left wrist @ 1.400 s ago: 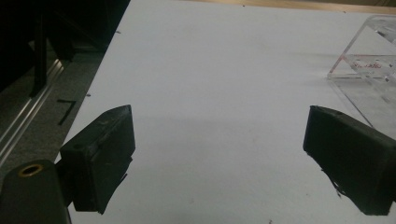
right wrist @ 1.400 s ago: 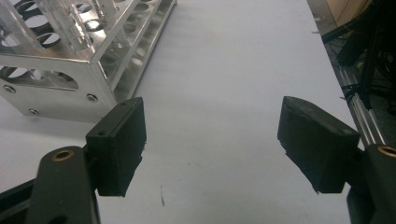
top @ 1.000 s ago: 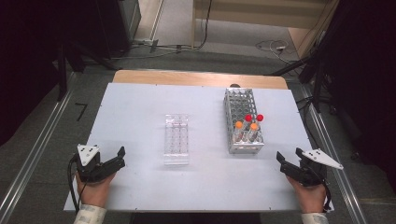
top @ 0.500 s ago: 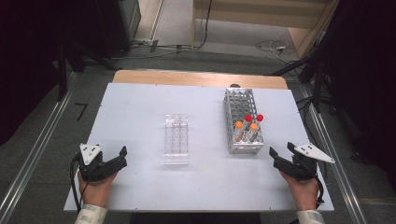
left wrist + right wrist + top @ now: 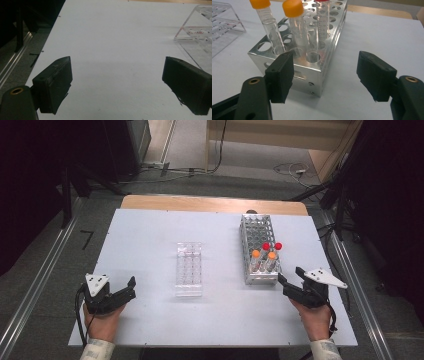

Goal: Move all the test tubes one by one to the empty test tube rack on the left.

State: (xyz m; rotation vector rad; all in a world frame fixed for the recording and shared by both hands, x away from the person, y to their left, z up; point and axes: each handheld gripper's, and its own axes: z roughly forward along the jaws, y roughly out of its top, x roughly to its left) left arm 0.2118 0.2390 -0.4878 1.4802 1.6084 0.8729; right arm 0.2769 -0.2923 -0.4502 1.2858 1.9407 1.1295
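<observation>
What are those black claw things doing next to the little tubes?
A person holds a black two-jaw gripper in each hand at a white table. The right gripper has moved up close to the shiny metal rack holding clear tubes with orange caps and red caps. Its jaws have just been closing a little, but they are open with nothing between them. The left gripper waits open near the clear plastic rack.

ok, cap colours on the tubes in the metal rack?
Two orange caps, two red; high view shows all four best.
</observation>
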